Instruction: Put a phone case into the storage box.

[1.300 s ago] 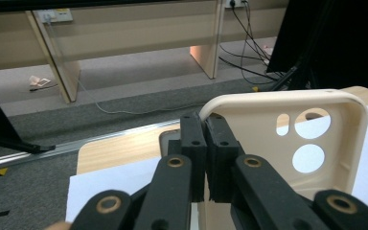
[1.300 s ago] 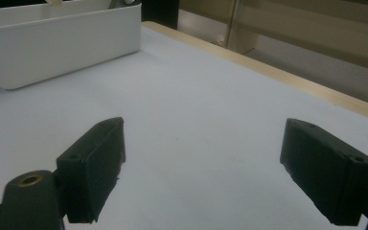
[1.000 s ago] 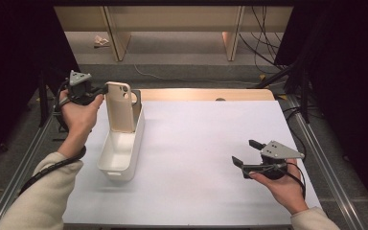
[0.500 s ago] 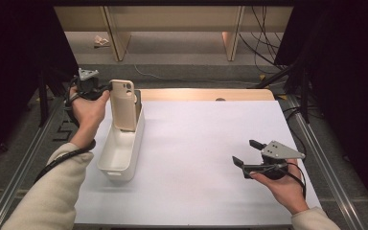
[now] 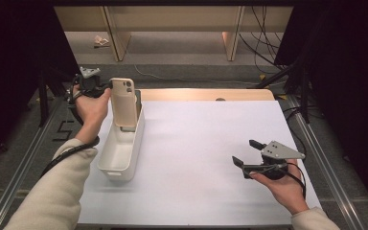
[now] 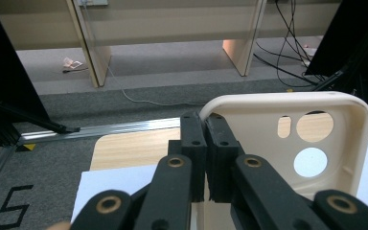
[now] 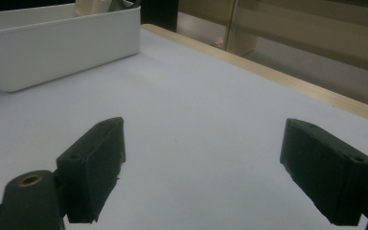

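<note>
Case: a cream phone case [image 5: 124,102], which you hold upright over the far end of the bin; its lower edge dips inside the bin. In the left gripper view [image 6: 311,143] its hollow inner side faces you, the camera cut-outs near the top.
Left gripper: your left gripper [image 5: 106,89] stands at the far left of the table, beside the bin's far end. Its jaws are pressed together on the case's top corner; the left gripper view [image 6: 206,139] shows the rim pinched between the two pads.
Left hand: your left hand [image 5: 92,106] wraps the gripper's body, its cable [image 5: 67,155] looping along your sleeve.
Bin: a white oblong bin [image 5: 120,153] at the left of the mat, long side running away from you. In the right gripper view [image 7: 52,48] its side wall shows at the upper left.
Right gripper: your right gripper [image 5: 247,152] sits low over the mat at the near right, well apart from the bin. Its jaws are spread wide, with nothing but bare mat between them [image 7: 203,163].
Right hand: your right hand [image 5: 280,184] holds it near the table's front edge.
Mat: a white mat [image 5: 206,139] covers the table [image 5: 196,94], whose wooden strip shows along the far edge.
</note>
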